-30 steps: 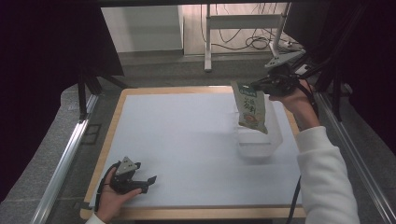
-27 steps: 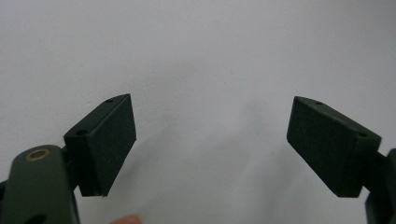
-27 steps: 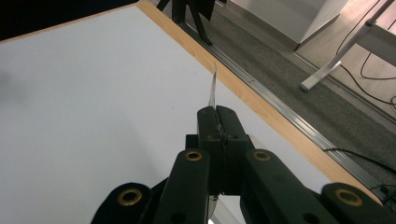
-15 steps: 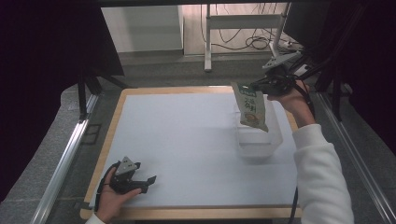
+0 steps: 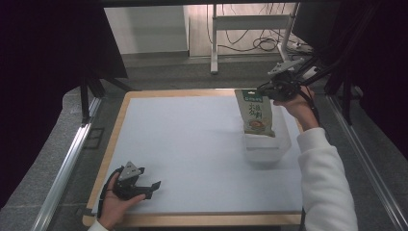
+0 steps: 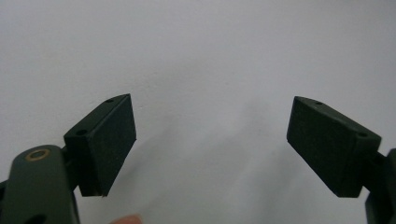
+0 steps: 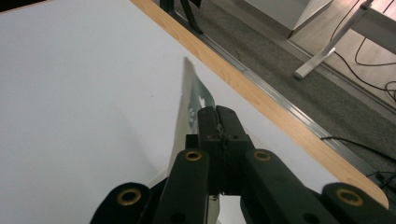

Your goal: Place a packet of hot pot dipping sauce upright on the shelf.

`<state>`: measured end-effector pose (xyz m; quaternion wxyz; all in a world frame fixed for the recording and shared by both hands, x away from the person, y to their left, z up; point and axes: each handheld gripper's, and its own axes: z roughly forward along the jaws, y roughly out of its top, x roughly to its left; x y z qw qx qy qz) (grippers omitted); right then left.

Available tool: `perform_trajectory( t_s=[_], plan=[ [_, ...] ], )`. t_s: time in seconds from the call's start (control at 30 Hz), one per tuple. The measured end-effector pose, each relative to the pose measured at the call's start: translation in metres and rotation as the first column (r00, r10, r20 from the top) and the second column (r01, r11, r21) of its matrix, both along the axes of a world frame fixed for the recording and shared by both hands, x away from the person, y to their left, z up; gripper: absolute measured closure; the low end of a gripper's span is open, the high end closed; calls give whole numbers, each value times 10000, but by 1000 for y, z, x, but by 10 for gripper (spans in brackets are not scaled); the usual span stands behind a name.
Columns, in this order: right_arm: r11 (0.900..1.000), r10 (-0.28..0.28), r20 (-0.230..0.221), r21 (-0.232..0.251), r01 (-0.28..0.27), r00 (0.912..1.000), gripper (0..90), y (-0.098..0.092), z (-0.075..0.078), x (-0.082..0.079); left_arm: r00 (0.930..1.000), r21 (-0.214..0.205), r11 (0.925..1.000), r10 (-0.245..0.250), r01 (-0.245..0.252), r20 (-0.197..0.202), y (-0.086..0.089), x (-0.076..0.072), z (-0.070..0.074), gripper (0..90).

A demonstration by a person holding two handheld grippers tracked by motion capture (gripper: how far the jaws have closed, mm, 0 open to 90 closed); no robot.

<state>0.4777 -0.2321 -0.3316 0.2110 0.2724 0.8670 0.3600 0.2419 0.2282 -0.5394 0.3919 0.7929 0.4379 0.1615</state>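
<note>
A white tabletop point(image 5: 192, 144) with a light wooden rim carries one clear plastic tub point(image 5: 267, 144) at its right side, two sets of tongs and a single green-and-tan printed snack pouch point(image 5: 257, 113). At near left the left tongs point(image 5: 146, 185) rest on the white surface with jaws spread wide and nothing between them, as the left gripper view confirms. At far right the right tongs point(image 5: 262, 89) are clamped on the pouch's top edge, hanging it upright over the tub; the right gripper view adds the pouch's silvery edge point(image 7: 189, 100) pinched between closed jaws.
</note>
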Motion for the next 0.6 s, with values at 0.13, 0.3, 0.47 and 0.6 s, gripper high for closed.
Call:
perform_trajectory(
  t_s=[0.13, 0.3, 0.47, 0.6],
  plan=[
    [9999, -150, -39, 37, 150, 9999, 892, -4, -5, 2, 10000, -1, 10000, -13, 13, -11, 0, 0, 0, 157],
    [9978, -649, -52, -136, 648, 9979, 887, -14, -11, 2, 10000, 11, 10000, -50, 50, -12, -1, 0, 0, 157],
    [9910, -1259, -53, -476, 1255, 9920, 866, -24, -16, 2, 9999, 55, 9999, -91, 91, -54, -1, 0, 0, 157],
    [9833, -1628, -3, -824, 1622, 9867, 812, -30, -23, 2, 9999, 58, 9999, -106, 107, -82, -1, 1, -1, 157]
  ],
)
